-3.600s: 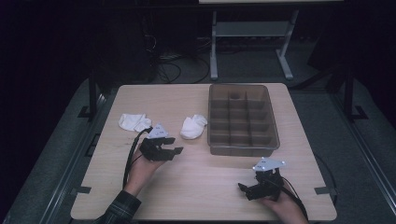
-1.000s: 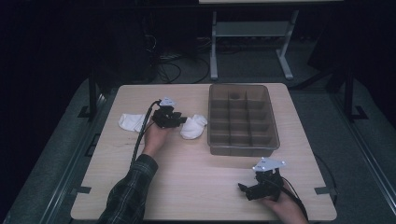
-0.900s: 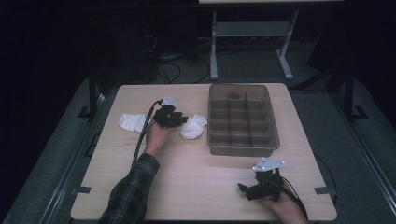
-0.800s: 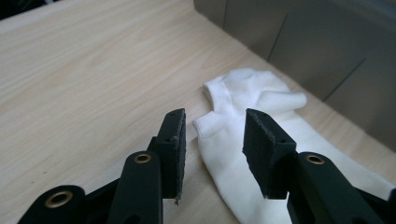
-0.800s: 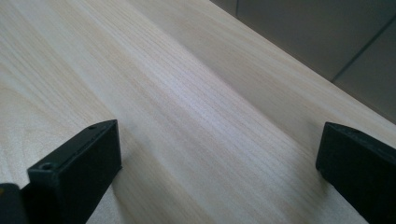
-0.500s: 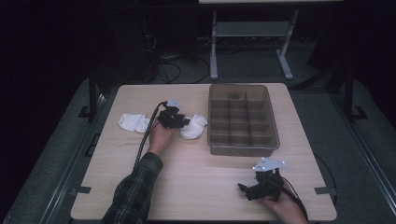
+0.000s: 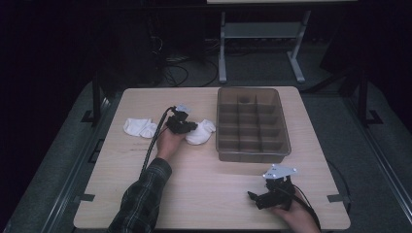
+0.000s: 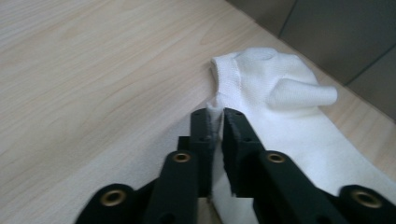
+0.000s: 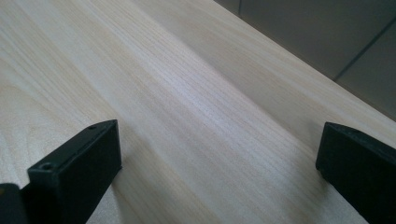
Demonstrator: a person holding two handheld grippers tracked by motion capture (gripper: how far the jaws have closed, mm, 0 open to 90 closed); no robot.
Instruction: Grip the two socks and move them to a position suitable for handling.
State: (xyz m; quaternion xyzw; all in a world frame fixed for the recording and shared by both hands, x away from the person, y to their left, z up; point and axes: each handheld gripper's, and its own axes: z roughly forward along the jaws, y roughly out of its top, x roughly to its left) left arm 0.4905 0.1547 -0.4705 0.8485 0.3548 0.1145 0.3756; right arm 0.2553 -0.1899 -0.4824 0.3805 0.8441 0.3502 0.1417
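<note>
Left gripper (image 7: 190, 127): at about 10 o'clock of the table's middle, in the person's left hand; its jaws have just been closing and now pinch a fold of the white sock's edge (image 8: 215, 114).
White sock (image 7: 201, 132): lies flat on the table (image 7: 209, 189), just beside the tray at its 9 o'clock, touching the left gripper.
Second white sock (image 7: 139, 127): at 9 o'clock of the left gripper, near it, lying apart from the first sock.
Tray (image 7: 282, 143): brown, divided into compartments, at 1 o'clock of the table's middle.
Right gripper (image 7: 253, 198): near the table's front edge at 5 o'clock, held in the right hand; jaws spread wide over bare wood (image 9: 210, 126), nothing between them.
</note>
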